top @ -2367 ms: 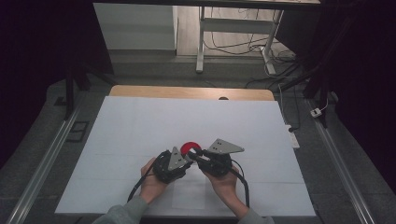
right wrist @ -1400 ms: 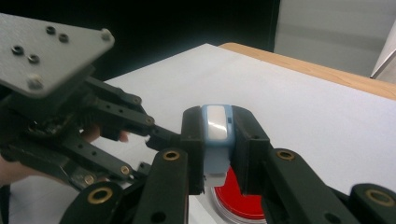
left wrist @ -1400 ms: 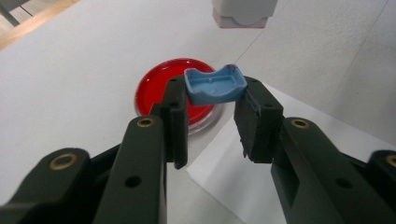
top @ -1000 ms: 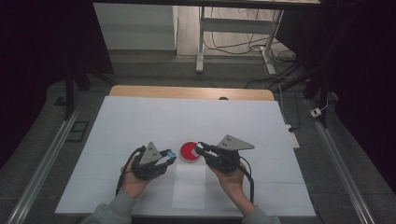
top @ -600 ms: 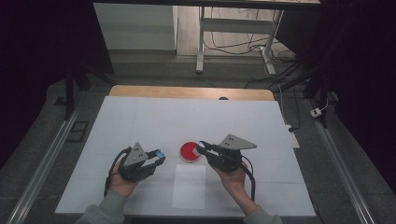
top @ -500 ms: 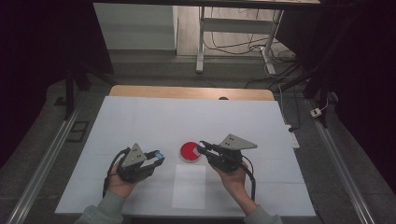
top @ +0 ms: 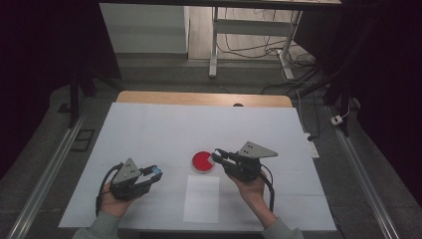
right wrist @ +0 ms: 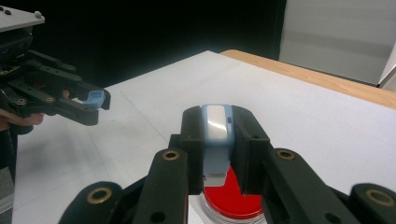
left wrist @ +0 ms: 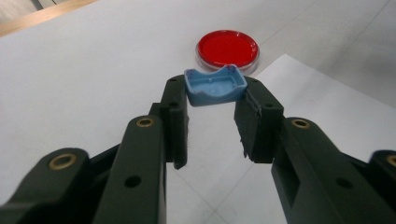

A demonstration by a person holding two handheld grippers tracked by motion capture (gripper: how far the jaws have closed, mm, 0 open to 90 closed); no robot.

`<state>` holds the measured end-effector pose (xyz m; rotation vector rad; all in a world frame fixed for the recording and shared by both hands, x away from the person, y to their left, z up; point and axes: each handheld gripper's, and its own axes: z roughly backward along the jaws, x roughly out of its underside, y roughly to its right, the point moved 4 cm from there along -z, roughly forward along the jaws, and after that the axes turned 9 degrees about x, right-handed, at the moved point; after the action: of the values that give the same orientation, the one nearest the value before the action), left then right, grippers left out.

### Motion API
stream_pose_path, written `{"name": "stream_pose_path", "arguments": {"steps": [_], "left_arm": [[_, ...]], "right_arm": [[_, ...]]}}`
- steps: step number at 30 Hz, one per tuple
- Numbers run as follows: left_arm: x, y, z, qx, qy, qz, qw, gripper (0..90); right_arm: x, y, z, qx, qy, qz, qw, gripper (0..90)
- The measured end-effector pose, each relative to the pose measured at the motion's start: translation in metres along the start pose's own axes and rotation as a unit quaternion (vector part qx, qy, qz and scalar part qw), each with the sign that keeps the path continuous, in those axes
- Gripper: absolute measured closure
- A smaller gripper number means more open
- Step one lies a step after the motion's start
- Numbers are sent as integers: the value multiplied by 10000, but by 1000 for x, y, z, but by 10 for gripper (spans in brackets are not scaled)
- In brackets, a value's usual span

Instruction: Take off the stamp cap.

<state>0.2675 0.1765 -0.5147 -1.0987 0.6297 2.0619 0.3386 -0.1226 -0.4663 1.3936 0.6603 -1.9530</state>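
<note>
- White table sheet (top: 149,129) is the biggest thing; a paper slip (top: 201,198) lies at the near edge, between the hands.
- Red dish (top: 203,162) sits mid-table, just beyond the slip, touching neither gripper.
- Right gripper (top: 217,155) is nearer the dish, its tips just at the dish's right rim; jaws clamped on a pale blue device (right wrist: 216,135), long axis running along the jaws and out over the dish.
- Left gripper (top: 155,173) is well apart to the left, pointing toward the dish; jaws pinch a small blue cap (left wrist: 215,85), hollow side up.
- Judgement: cap and device are apart, facing each other across the dish; the right hand is placed to work over it.
</note>
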Motion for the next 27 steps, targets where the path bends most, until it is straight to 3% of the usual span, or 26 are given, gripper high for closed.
{"name": "stream_pose_path", "arguments": {"steps": [17,27], "left_arm": [[19,-3,17,-76,-111,192,9997,651],[22,-4,18,-69,-132,232,9996,651]], "right_arm": [[-1,5,1,112,-23,80,9999,751],[0,6,0,122,-67,99,9999,751]]}}
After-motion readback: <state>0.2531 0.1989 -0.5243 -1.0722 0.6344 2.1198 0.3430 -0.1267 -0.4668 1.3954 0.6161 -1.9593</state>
